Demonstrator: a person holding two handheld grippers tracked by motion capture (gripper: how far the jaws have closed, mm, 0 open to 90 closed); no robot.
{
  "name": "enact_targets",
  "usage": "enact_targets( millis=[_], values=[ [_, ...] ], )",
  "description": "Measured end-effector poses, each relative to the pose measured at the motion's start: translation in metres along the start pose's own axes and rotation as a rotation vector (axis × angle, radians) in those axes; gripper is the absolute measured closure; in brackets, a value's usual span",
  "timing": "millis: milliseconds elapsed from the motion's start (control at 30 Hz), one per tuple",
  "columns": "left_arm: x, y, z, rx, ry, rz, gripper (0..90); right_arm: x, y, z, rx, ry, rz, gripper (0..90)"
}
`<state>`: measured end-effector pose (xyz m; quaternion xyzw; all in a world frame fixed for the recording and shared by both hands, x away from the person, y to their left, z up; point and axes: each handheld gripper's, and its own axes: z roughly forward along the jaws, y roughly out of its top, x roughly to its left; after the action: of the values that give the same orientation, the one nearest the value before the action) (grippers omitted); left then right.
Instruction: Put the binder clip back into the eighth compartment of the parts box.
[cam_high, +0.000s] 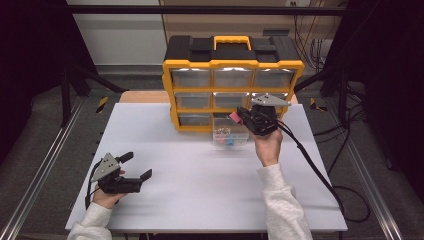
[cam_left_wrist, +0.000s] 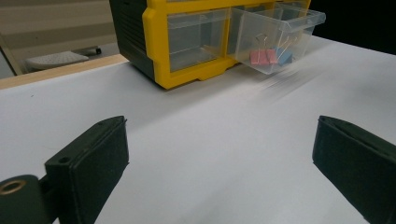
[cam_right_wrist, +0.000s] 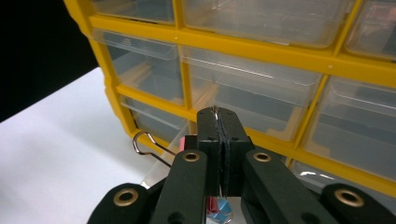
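Note:
A yellow and black drawer cabinet (cam_high: 232, 65) stands at the table's far middle. Its bottom middle clear drawer (cam_high: 230, 136) is pulled out, with pink and blue binder clips (cam_left_wrist: 264, 57) inside. My right gripper (cam_high: 240, 116) hovers just above that drawer, shut on a pink binder clip (cam_high: 234, 117). In the right gripper view the clip's pink body (cam_right_wrist: 189, 141) and wire handle (cam_right_wrist: 144, 142) stick out left of the closed jaws (cam_right_wrist: 219, 126). My left gripper (cam_high: 136, 166) rests low at the table's near left, open and holding nothing (cam_left_wrist: 219, 154).
The white table (cam_high: 200, 175) stretches between the two grippers. The cabinet's other clear drawers (cam_right_wrist: 261, 18) are pushed in. Metal frame rails (cam_high: 40, 170) run along both sides, and the right gripper's cable (cam_high: 310, 160) trails over the table's right edge.

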<state>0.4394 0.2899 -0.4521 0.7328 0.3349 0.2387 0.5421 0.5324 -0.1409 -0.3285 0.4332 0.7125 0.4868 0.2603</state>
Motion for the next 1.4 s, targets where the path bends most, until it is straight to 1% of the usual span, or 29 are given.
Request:
enact_targets(
  millis=[267,500,667,967,1133,1300,1400],
  values=[
    [0.000,0.000,0.000,-0.001,-0.001,0.000,3.1,-0.006,-0.002,0.012,0.018,-0.033,-0.010,89.2],
    [0.000,0.000,0.000,-0.001,-0.001,-0.001,3.1,-0.009,-0.006,0.025,0.045,-0.047,-0.014,89.2],
    [0.001,0.000,0.000,-0.002,-0.001,-0.003,3.1,-0.010,-0.011,0.034,0.064,-0.062,-0.018,89.2],
    [0.000,0.000,0.000,0.001,-0.001,-0.002,3.1,-0.017,-0.022,0.046,0.099,-0.086,-0.013,89.1],
    [0.001,0.000,0.000,-0.001,0.000,-0.003,3.1,-0.017,-0.026,0.052,0.114,-0.088,-0.027,89.1],
    [0.001,0.000,0.000,-0.002,0.000,-0.004,3.1,-0.018,-0.032,0.058,0.134,-0.099,-0.034,89.1],
    [0.001,0.000,0.000,-0.002,0.000,-0.003,3.1,-0.018,-0.037,0.061,0.148,-0.103,-0.030,89.0]
  ],
)
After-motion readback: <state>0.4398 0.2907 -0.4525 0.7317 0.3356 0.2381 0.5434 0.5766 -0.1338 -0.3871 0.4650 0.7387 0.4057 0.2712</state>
